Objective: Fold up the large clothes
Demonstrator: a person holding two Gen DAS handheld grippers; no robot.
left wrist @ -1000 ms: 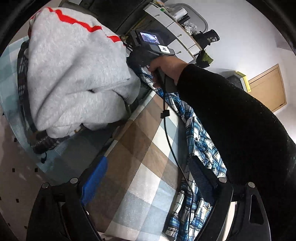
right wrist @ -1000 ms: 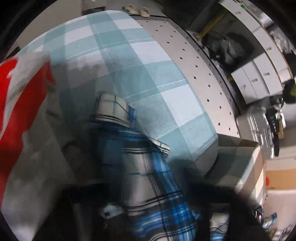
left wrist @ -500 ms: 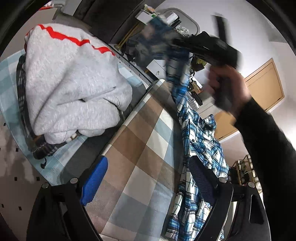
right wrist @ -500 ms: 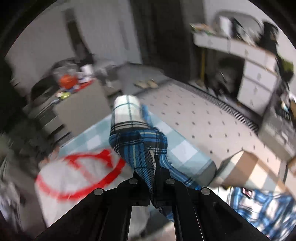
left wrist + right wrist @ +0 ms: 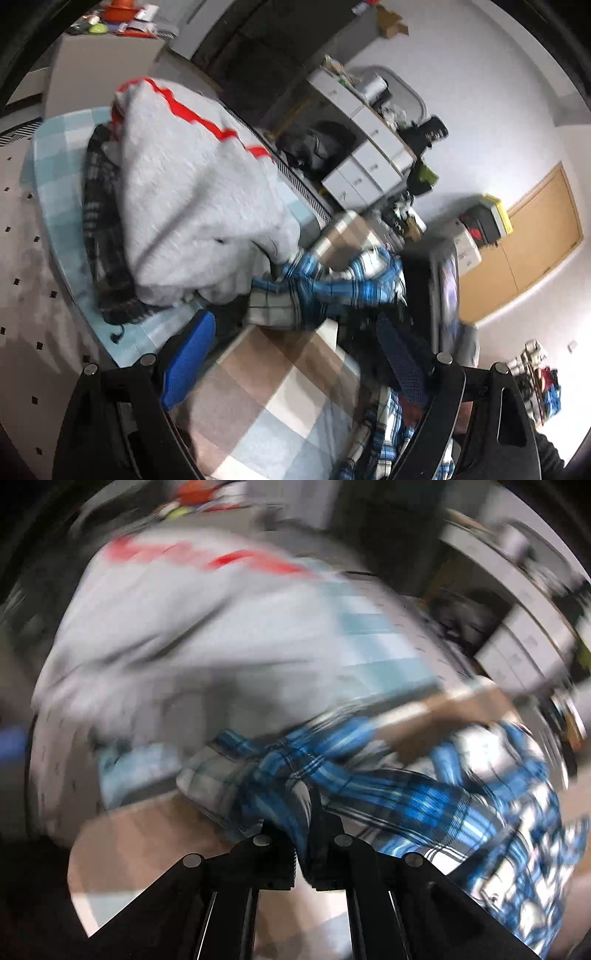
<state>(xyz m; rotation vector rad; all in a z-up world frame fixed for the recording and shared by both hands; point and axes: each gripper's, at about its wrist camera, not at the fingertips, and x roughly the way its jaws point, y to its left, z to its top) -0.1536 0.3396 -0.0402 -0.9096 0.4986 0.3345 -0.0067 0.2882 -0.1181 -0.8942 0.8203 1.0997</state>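
The blue plaid shirt [image 5: 424, 794] is a checked weave of bright blue, white and black lines, with a paler grey-white cuff [image 5: 273, 308] at the end of one sleeve. That sleeve is bunched into a rope-like twist and stretches across the middle of the left wrist view, the cuff end lying by the near edge of the grey sweatshirt [image 5: 192, 206]. In the right wrist view the right gripper [image 5: 309, 819] has its jaws almost together with a fold of the plaid cloth pinched between them; they have just been opening a little, and the fabric is still between them. The rest of the shirt spreads out to the right of that gripper in crumpled, motion-blurred folds.

The shirt lies on a surface covered by a brown, beige and pale blue checked cloth [image 5: 266, 398], toward its far edge, and more plaid fabric hangs at the right edge near the left gripper's right finger. The left gripper [image 5: 295, 373] hovers above the checked cloth with its jaws wide apart and nothing between them; its blue pads [image 5: 188, 358] show plainly.

The sweatshirt, light grey with a red stripe, is heaped on an adjoining surface with a light teal checked cover [image 5: 55, 192], over a dark plaid garment [image 5: 99, 229] whose edge pokes out beneath it. White drawers [image 5: 369, 162] stand against the far wall.
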